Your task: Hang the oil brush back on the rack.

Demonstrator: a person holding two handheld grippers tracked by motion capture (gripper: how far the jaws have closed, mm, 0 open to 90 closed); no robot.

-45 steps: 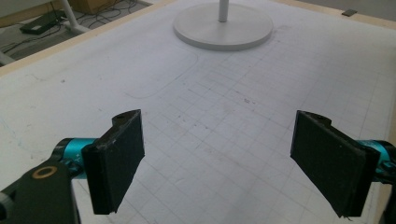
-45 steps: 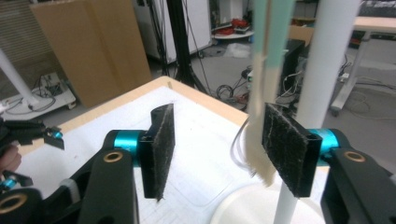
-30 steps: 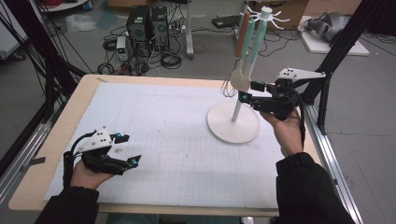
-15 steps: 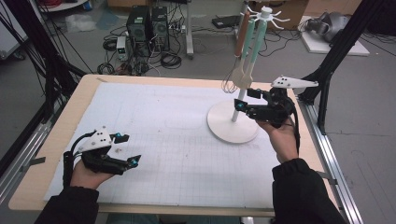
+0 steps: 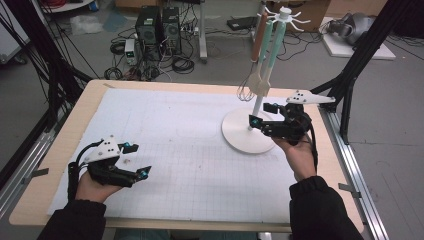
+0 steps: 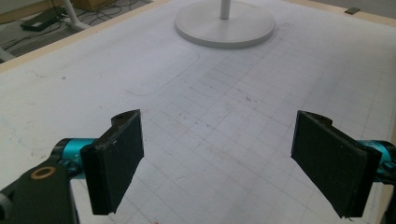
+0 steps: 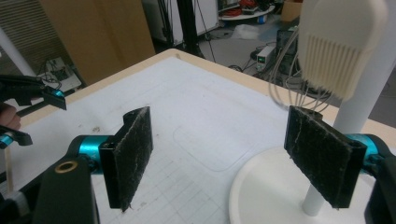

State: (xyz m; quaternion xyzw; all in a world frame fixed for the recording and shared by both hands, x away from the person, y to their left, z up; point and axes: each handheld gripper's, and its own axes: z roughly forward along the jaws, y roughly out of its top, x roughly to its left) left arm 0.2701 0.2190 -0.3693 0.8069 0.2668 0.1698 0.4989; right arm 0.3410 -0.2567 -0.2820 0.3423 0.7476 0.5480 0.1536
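A white stand [image 5: 248,132] with a round base and hooks on top rises at the table's right. From its hooks hang a slotted spatula [image 5: 259,80] with a mint-green handle and a whisk [image 5: 245,93] with an orange handle. My right gripper [image 5: 262,115] hovers over the base beside the pole, just below the spatula head [image 7: 341,42] and the whisk wires [image 7: 289,88]. Its jaws have just been opening, with nothing between them. My left gripper [image 5: 138,160] rests low at the front left of the mat, open and empty, facing the stand base [image 6: 224,25].
A white gridded mat [image 5: 180,130] covers most of the wooden table [image 5: 60,145]. Black frame posts [image 5: 360,60] stand by the right edge. Computer towers [image 5: 157,25] and cables lie on the floor beyond the far edge.
My right gripper has sunk from beside the spatula head toward the stand base, and its jaws stand wider. The left gripper has stayed where it was.
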